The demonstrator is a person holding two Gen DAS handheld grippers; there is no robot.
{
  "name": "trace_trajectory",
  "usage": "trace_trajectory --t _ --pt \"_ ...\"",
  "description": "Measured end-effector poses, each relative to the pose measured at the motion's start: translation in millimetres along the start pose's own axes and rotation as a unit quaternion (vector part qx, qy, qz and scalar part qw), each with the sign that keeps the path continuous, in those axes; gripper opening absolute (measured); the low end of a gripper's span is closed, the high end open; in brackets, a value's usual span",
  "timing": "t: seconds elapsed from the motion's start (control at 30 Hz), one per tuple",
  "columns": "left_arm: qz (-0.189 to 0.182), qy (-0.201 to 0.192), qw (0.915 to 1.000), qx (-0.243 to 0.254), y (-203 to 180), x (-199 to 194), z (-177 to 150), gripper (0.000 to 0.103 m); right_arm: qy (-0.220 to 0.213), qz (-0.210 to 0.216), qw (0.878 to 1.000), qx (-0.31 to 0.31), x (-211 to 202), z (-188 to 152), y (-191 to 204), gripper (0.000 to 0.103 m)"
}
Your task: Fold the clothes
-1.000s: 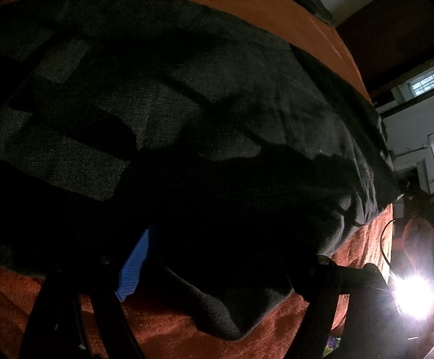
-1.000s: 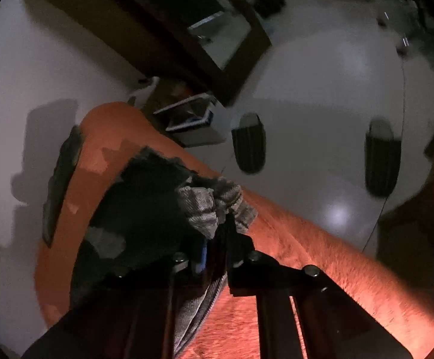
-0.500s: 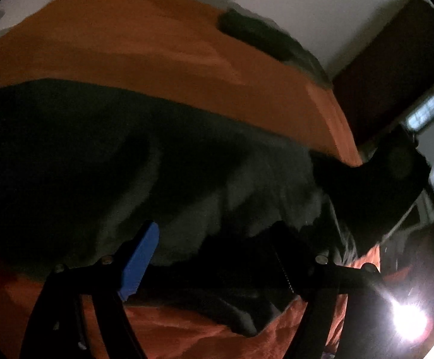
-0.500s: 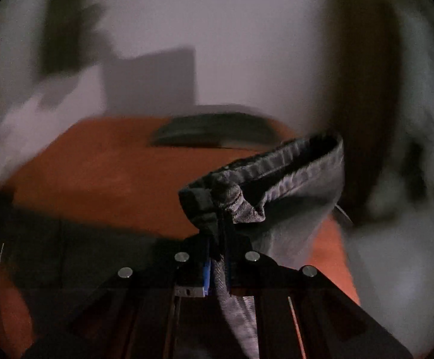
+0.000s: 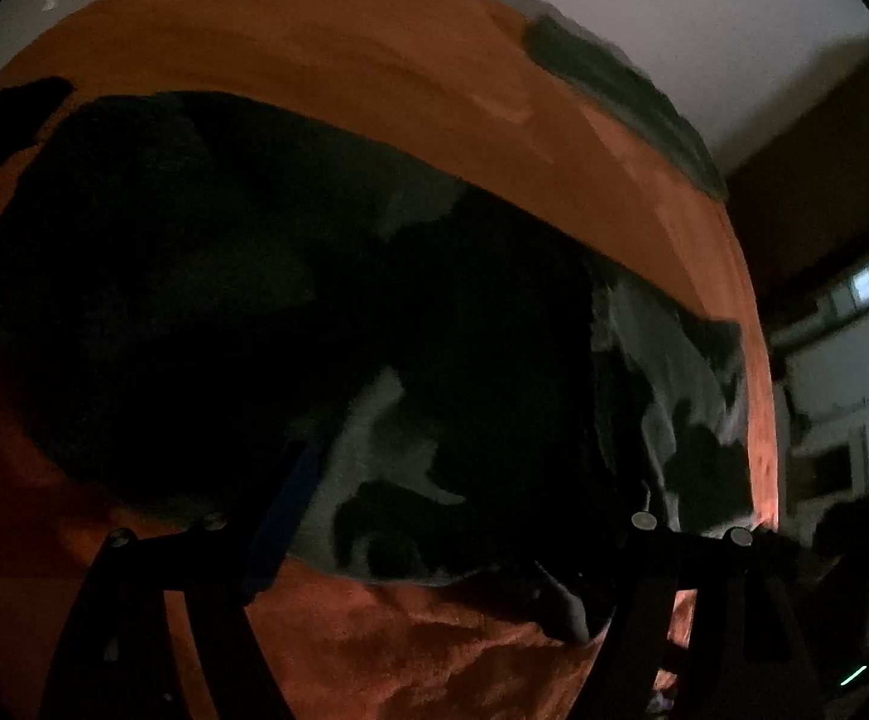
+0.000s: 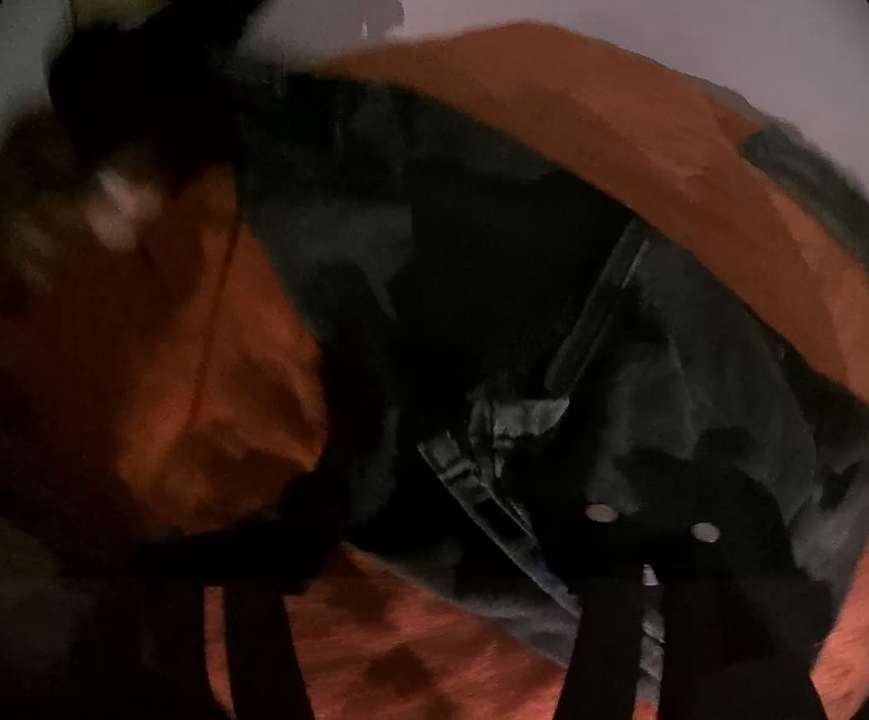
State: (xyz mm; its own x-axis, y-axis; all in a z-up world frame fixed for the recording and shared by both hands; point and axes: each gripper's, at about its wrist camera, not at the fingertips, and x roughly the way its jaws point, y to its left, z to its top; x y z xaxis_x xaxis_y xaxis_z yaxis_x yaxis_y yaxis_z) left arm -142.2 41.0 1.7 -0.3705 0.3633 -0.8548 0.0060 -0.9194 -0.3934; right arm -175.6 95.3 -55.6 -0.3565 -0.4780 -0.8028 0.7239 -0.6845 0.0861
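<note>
Denim: dark jeans (image 6: 644, 360) lying on orange bedspread (image 6: 554, 96). Right gripper (image 6: 452, 516) jaws opening, waistband between them, no longer pinched. Left gripper (image 5: 434, 540) spread wide, empty, above the cloth. Risk: released fold springing back, hem snagging a finger.

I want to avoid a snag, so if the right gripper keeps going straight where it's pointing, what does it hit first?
Most likely the jeans, lying on the orange cover. The right gripper has its jaws opening with denim bunched just ahead of them, though blur and darkness make depth uncertain.
</note>
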Motion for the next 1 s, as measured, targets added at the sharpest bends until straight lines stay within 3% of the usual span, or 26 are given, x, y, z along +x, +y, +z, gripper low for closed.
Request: trace_trajectory --t 0.13,0.23,0.33,0.43,0.47,0.5,0.57,0.73,0.83,0.9,0.93,1.0 --pt "-0.039 0.045 0.997 0.05 -27.2 22.8 8.8 0.078 -0.037 -0.023 0.998 0.043 -25.3 -10.6 -31.9 0.057" --pt "-0.061 0.069 0.9925 0.082 -61.3 45.8 21.9 0.078 -0.016 -0.062 0.994 0.089 -33.5 -35.6 -55.1 0.058" --pt "-0.08 0.084 0.9872 0.109 -93.3 66.3 36.8 0.078 0.01 -0.067 0.987 0.145 -35.8 -62.1 -70.4 0.058" --pt "-0.06 0.08 0.9857 0.136 -118.4 89.4 53.0 0.073 0.011 -0.057 0.983 0.172 -43.1 -80.5 -69.1 0.057" --pt "-0.049 0.077 0.9854 0.144 -122.8 94.9 55.9 0.06 0.01 -0.046 0.984 0.172 -42.3 -81.8 -66.1 0.055" --pt "-0.034 0.074 0.9847 0.154 -127.4 100.6 59.0 0.037 0.01 -0.037 0.985 0.166 -39.9 -80.9 -61.8 0.046" --pt "-0.014 0.062 0.9832 0.171 -130.4 108.7 61.9 0.004 0.011 -0.027 0.99 0.141 -33.1 -76.4 -50.7 0.041" --pt "-0.004 0.021 0.9917 0.127 -102.7 101.8 76.1 0.0 -0.002 -0.038 0.999 0.034 -4.2 -40.1 -18.6 0.039" --pt "-0.024 0.032 0.9982 0.044 -68.7 97.9 84.4 0.0 -0.007 -0.045 0.999 0.013 16.4 -16.3 -12.6 0.04" --pt "-0.046 0.043 0.998 0.0 -49.0 92.4 83.1 0.001 -0.004 -0.028 0.999 0.022 35.4 -2.5 -14.3 0.04" --pt "-0.052 0.047 0.9975 -0.009 -42.3 87.7 79.4 0.002 -0.002 -0.024 0.999 0.026 42.8 1.5 -14.5 0.04" --pt "-0.051 0.05 0.9974 -0.012 -35.3 79.3 72.1 0.015 0.012 -0.035 0.999 0.024 60.1 4.6 -13.7 0.04"
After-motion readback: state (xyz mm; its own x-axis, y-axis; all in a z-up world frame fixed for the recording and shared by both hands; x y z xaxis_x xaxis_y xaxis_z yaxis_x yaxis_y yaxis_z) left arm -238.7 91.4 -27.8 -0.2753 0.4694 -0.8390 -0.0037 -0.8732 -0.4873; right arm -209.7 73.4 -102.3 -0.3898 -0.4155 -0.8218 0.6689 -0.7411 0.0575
